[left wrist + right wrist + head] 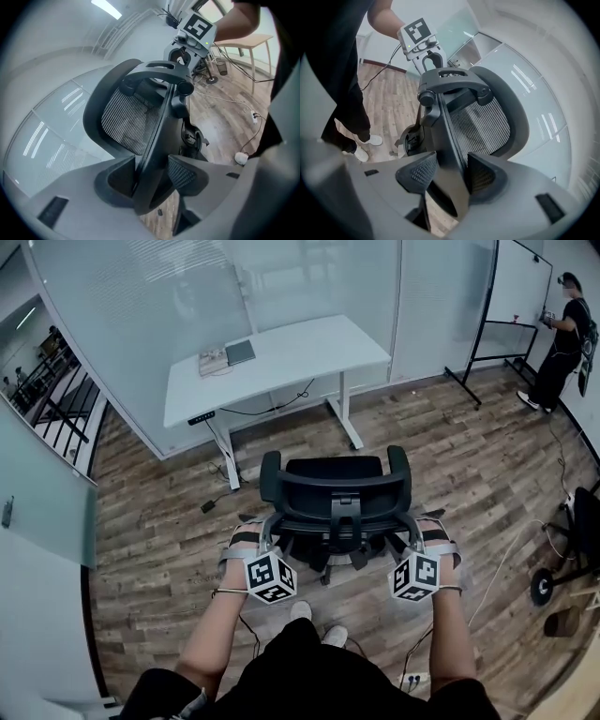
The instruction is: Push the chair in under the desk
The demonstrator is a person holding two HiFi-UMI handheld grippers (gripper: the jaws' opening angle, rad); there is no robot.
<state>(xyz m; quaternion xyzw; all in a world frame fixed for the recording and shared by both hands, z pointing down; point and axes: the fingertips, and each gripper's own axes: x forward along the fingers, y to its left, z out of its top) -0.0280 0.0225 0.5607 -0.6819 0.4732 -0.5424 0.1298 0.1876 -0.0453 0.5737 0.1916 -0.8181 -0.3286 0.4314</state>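
A black mesh-backed office chair point(336, 495) stands on the wood floor, its seat facing the white desk point(281, 367) farther ahead, with a gap of floor between them. My left gripper point(270, 526) is shut on the left edge of the chair's backrest frame point(154, 140). In the left gripper view the frame fills the space between the pads point(183, 174). My right gripper point(411, 524) is shut on the right edge of the backrest frame point(449, 140) in the same way. Each gripper view shows the other gripper across the headrest.
On the desk lie a closed laptop point(240, 352) and a small device point(213, 361). Frosted glass walls stand behind the desk. A whiteboard on a stand point(514, 296) and a person point(562, 343) are at the far right. Another chair base point(572, 559) and cables lie to my right.
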